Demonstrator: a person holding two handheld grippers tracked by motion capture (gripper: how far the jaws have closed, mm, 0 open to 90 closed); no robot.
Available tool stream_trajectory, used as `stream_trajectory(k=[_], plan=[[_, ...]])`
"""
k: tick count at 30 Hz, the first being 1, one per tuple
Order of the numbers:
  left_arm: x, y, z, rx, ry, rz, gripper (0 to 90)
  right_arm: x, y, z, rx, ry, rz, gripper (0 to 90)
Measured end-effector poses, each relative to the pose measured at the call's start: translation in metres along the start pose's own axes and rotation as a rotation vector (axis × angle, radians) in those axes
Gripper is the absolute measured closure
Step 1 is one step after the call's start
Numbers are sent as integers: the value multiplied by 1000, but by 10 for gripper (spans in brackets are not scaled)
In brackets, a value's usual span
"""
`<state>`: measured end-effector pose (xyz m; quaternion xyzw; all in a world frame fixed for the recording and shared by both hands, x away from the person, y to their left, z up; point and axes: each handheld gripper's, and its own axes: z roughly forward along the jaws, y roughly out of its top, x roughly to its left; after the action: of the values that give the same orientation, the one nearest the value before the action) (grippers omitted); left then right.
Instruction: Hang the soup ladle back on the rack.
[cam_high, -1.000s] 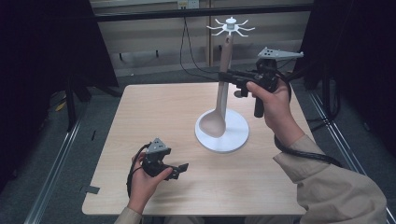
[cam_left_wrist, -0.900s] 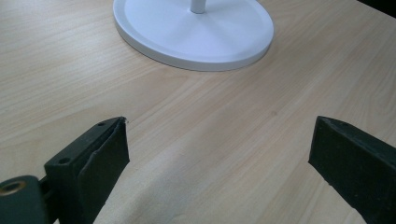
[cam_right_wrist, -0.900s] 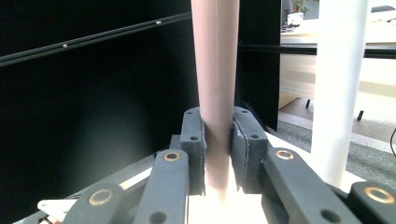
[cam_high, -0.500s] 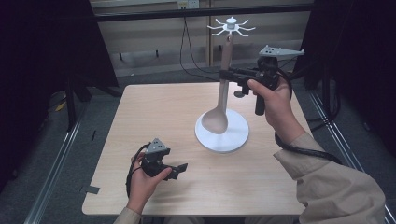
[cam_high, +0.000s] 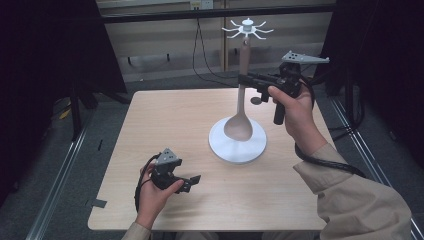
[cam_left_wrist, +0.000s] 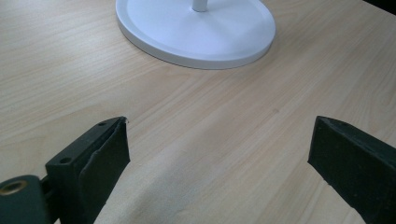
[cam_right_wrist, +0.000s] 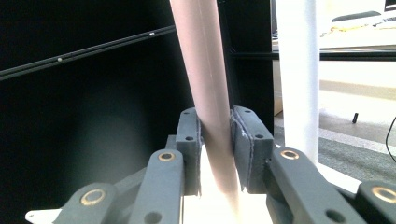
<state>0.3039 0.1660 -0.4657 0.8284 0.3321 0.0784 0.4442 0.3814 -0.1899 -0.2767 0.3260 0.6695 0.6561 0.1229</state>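
The spoon (cam_high: 241, 100) is clamped mid-handle by the right gripper (cam_high: 248, 78), beside the white stand (cam_high: 237, 145) (bowl hanging low, probably light and rigid). The left gripper (cam_high: 192, 181), fingers apart, is rested on the worktop (cam_high: 165, 120).

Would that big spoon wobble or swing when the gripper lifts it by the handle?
Probably it stays stiff: the spoon hangs straight from the stand's hooks, unbent. It might swing a bit, since the right gripper pinches only its smooth, round handle, with the heavy-looking bowl far below.
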Motion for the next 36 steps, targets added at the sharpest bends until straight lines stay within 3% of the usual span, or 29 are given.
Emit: stream_trajectory(k=[8, 20, 36], plan=[[-1, 0, 0, -1, 1, 1, 51, 0, -1, 1, -11, -16, -1, 711], [-1, 0, -1, 0, -2, 5, 51, 5, 1, 3, -5, -54, -47, 563], [-3, 5, 3, -5, -16, 19, 51, 9, -4, 0, 32, -116, -48, 273]])
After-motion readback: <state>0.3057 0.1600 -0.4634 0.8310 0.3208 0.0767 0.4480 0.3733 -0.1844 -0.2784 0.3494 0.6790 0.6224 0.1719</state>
